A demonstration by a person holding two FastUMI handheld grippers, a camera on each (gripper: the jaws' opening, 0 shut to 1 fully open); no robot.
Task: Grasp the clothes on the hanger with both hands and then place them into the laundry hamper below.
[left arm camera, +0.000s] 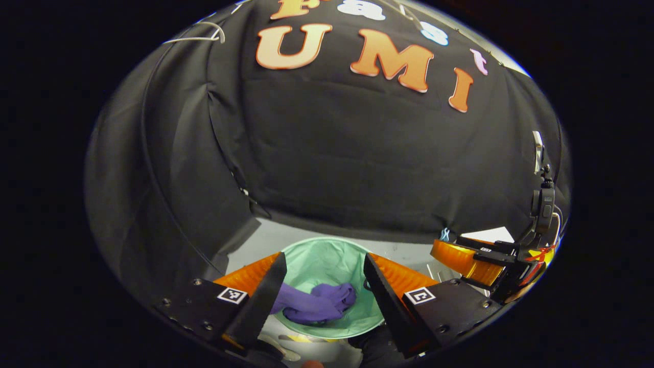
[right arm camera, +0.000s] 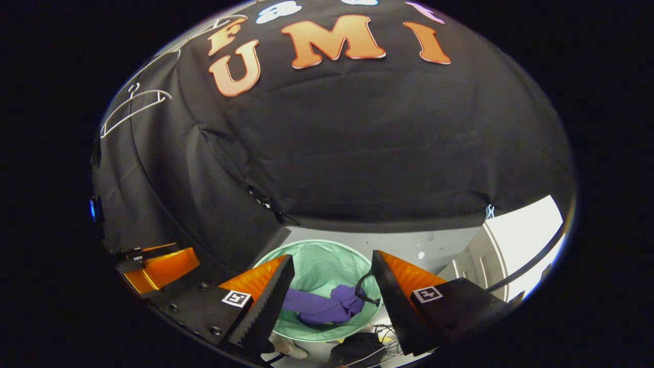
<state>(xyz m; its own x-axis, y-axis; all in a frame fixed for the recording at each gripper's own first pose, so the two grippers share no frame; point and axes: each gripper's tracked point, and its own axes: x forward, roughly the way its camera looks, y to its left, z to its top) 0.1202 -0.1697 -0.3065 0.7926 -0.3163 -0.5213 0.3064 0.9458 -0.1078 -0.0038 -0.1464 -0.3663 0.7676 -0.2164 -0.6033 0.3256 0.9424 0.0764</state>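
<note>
Both tongs hang with fingers spread apart and nothing between them: the left gripper (left arm camera: 323,286) and the right gripper (right arm camera: 332,289) each look down on the purple clothes (left arm camera: 314,302), bunched at six o'clock inside the pale green laundry hamper (left arm camera: 327,255). At ten o'clock in the right gripper view, a bare white hanger (right arm camera: 134,107) hangs against the black cloth.

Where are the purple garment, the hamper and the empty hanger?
purple garment (left arm camera: 314,301), left gripper view, on its bunched middle in the hamper.
laundry hamper (right arm camera: 319,260), right gripper view, on its bare green inner wall.
hanger (right arm camera: 134,108), right gripper view, on its shoulder bar against the booth wall.
</note>
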